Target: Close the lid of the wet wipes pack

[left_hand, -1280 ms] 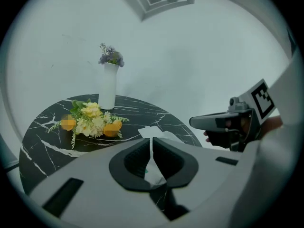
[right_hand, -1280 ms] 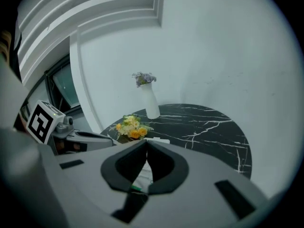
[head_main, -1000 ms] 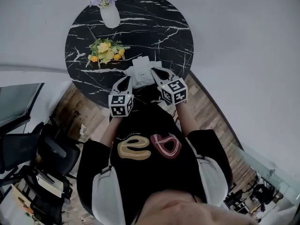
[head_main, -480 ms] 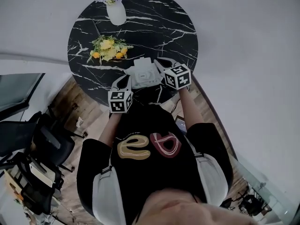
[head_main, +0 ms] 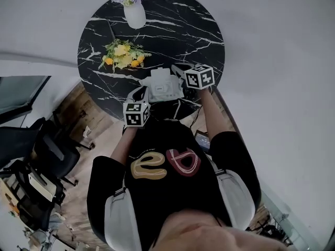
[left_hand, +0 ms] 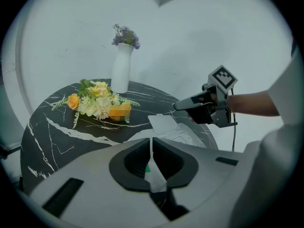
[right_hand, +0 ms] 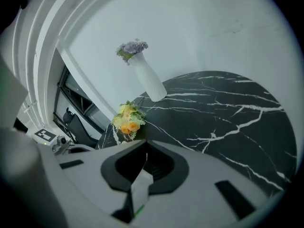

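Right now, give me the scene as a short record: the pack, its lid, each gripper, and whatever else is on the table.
surface: round black marble table
wet wipes pack: lies near the table's near edge
lid: open, flipped toward the far side
left gripper: jaws together, at the pack's near-left corner; unclear whether it pinches the pack
right gripper: jaws together, held up beside the lid, seemingly not touching it
other items: white vase with purple flowers, upright at the far edge; yellow bouquet lying flat
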The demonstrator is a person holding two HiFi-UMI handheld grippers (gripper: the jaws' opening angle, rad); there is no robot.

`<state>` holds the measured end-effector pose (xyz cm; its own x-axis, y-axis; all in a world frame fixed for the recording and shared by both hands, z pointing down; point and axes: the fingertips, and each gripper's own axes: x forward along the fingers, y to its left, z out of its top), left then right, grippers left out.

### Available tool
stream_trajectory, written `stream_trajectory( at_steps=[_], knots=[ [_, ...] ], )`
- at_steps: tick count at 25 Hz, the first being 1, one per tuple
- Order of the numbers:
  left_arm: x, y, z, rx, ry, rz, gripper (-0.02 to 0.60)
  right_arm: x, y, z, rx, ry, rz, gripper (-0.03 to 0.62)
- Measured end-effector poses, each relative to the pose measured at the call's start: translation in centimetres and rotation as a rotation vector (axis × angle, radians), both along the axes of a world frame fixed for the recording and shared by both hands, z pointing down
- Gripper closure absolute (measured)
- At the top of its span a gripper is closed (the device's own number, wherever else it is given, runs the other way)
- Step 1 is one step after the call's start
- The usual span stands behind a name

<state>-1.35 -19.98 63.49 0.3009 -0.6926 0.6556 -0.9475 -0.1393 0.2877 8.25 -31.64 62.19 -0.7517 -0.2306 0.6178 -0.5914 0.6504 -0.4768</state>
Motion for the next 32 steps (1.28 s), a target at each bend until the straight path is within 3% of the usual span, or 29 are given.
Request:
stream_trajectory(
  at_steps=[8,17,32],
  knots=[
    [-0.4,0.2,1.6,-0.045,-0.013,-0.025,0.551,-0.6,-0.9,2.6,-0.142,-0.024,-0.026,0.582],
    [-0.2,0.1,2.3,-0.069,-0.011,-0.033,0.551,-0.6,-0.8,4.9,-0.207,0.011,-0.073,0.583],
    [-0.3,-0.1,2.5,-0.084,0.01,-0.049,0.552,-1.8,0.0,4.4,-0.304,-0.072,-0.185,0.583]
  ],
)
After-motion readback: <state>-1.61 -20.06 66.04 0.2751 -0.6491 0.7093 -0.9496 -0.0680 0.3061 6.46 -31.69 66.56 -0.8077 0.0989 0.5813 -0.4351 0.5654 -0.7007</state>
